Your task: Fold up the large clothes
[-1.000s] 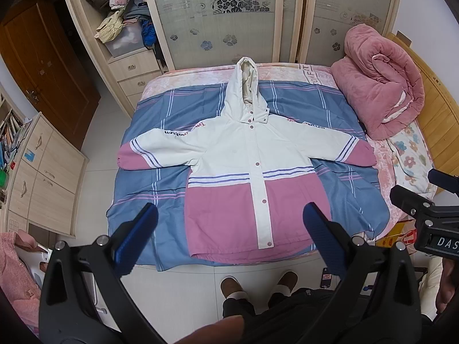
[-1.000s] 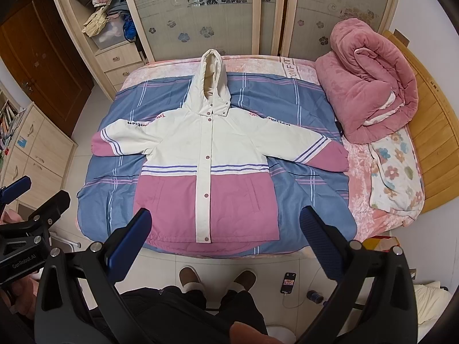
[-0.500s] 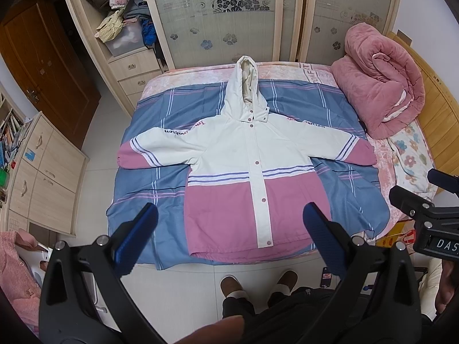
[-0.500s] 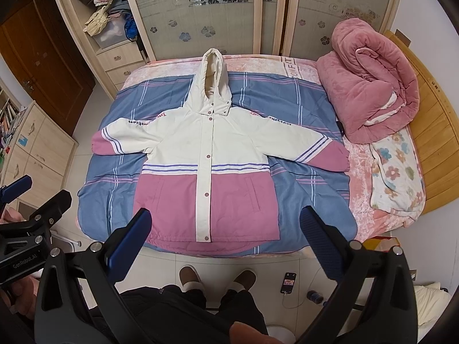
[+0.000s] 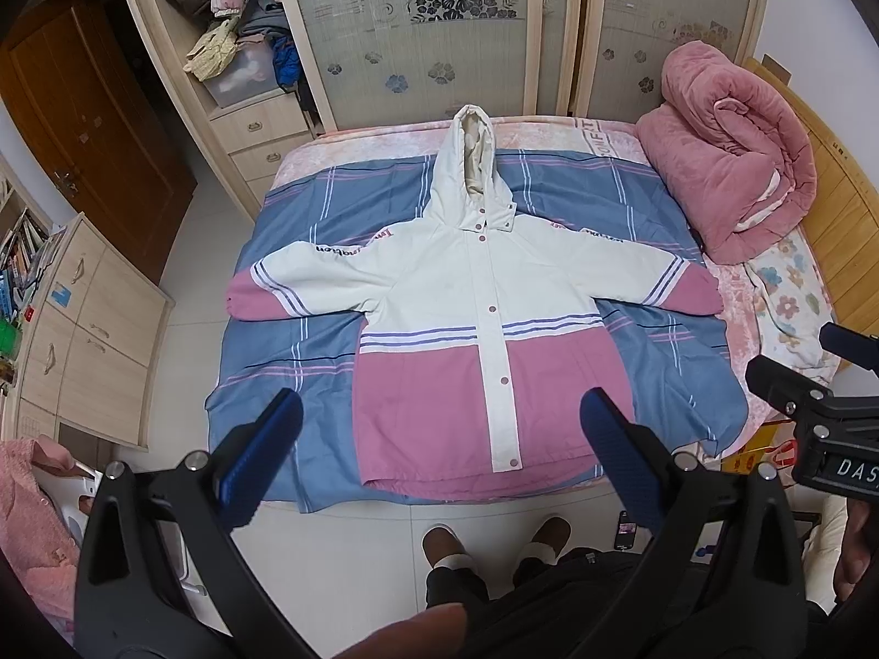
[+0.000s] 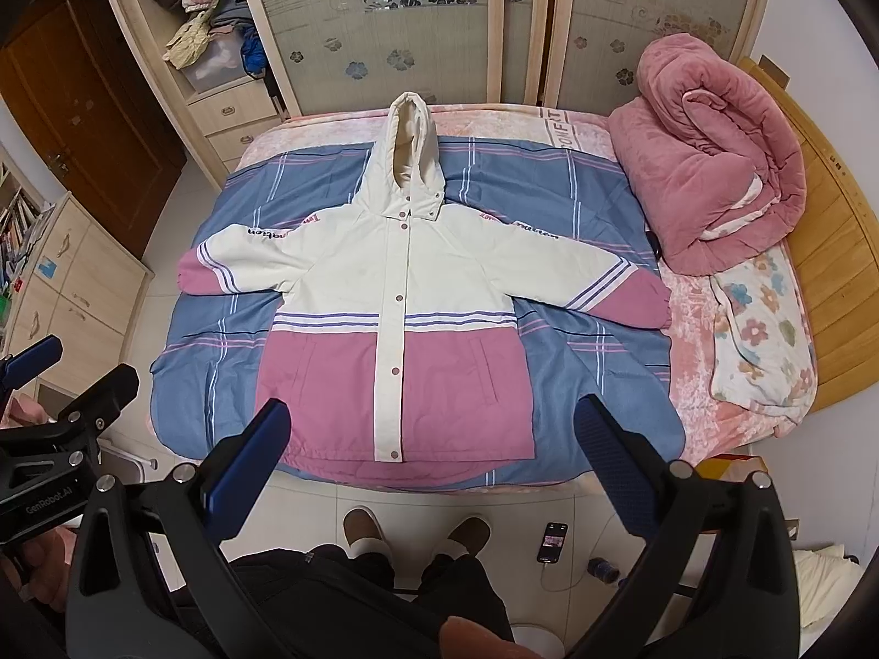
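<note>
A hooded jacket (image 5: 472, 296) (image 6: 395, 285), cream on top and pink below with pink cuffs, lies flat and face up on the blue striped sheet (image 5: 307, 340) of the bed. Both sleeves are spread out sideways and the hood points to the wardrobe. My left gripper (image 5: 439, 428) hangs high above the hem, open, its blue pads (image 5: 258, 456) wide apart and holding nothing. My right gripper (image 6: 428, 434) is likewise open and high above the hem. Each gripper shows at the edge of the other's view.
A rolled pink quilt (image 6: 714, 165) and a floral cloth (image 6: 763, 329) lie at the bed's right end by the wooden headboard (image 6: 835, 252). A wardrobe (image 6: 439, 22) stands behind, drawers (image 5: 88, 318) at left. A person's slippered feet (image 6: 417, 538) stand at the near edge; a phone (image 6: 552, 542) lies on the floor.
Both views have shifted only slightly; the jacket lies as before and both grippers stay open.
</note>
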